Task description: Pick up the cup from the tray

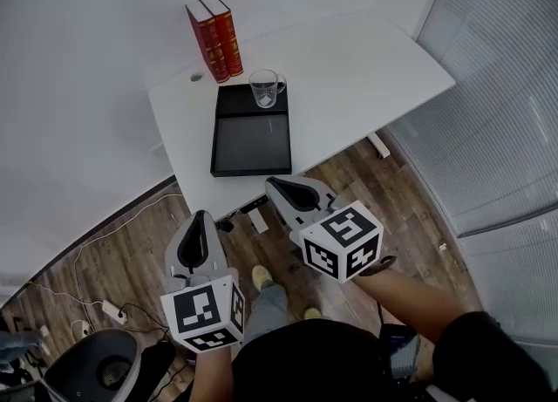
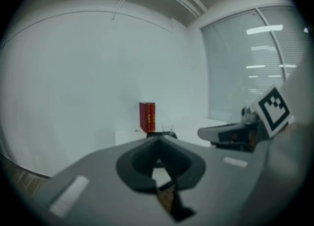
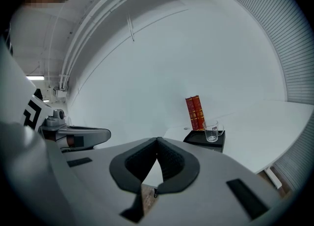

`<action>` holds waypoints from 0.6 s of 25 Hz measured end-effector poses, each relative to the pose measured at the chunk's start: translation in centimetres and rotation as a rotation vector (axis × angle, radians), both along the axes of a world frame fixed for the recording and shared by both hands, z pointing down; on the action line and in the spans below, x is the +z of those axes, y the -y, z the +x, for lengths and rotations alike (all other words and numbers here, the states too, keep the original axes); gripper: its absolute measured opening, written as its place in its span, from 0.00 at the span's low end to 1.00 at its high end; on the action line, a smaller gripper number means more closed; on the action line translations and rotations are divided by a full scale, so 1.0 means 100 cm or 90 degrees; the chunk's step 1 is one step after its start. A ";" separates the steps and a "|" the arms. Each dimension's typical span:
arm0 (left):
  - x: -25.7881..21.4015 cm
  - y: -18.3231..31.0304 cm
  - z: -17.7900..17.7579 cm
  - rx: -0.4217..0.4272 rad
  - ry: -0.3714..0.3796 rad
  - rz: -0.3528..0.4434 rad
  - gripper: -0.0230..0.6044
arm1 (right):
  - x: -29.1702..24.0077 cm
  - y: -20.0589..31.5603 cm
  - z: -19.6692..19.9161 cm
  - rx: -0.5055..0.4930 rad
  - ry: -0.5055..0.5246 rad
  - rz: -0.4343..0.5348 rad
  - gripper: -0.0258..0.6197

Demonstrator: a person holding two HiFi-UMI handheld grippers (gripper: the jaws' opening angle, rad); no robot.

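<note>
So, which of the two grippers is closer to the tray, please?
The right gripper: its tip is at the table's edge by the tray; the left gripper hangs over the floor.

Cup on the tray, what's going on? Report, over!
Left tool and right tool shut, empty, short of the table. Cup upright at far end of tray, untouched. Red books behind it, nothing blocking.

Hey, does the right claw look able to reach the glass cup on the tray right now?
Probably yes, once it moves in and opens. The right claw is shut and short of the table; nothing stands between it and the cup at the far end of the tray, with the books behind.
</note>
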State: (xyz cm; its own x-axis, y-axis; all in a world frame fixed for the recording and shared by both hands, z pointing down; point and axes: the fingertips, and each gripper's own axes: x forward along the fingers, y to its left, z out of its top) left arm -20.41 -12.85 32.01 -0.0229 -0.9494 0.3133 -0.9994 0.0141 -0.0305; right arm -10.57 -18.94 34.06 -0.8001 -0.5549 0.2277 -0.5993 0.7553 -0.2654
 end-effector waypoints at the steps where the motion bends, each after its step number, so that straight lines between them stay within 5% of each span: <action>1: 0.001 0.003 -0.005 0.001 -0.002 -0.001 0.04 | 0.001 0.003 -0.005 0.000 -0.002 0.000 0.06; 15: 0.005 0.058 -0.067 0.020 -0.026 0.007 0.04 | -0.001 0.055 -0.065 0.018 -0.022 0.012 0.06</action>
State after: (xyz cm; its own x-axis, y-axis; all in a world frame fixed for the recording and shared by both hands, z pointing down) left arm -27.12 -18.62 32.48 0.0194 -0.9530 0.3024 -0.9998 -0.0169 0.0107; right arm -17.12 -24.42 33.99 -0.7759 -0.5817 0.2440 -0.6290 0.7426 -0.2299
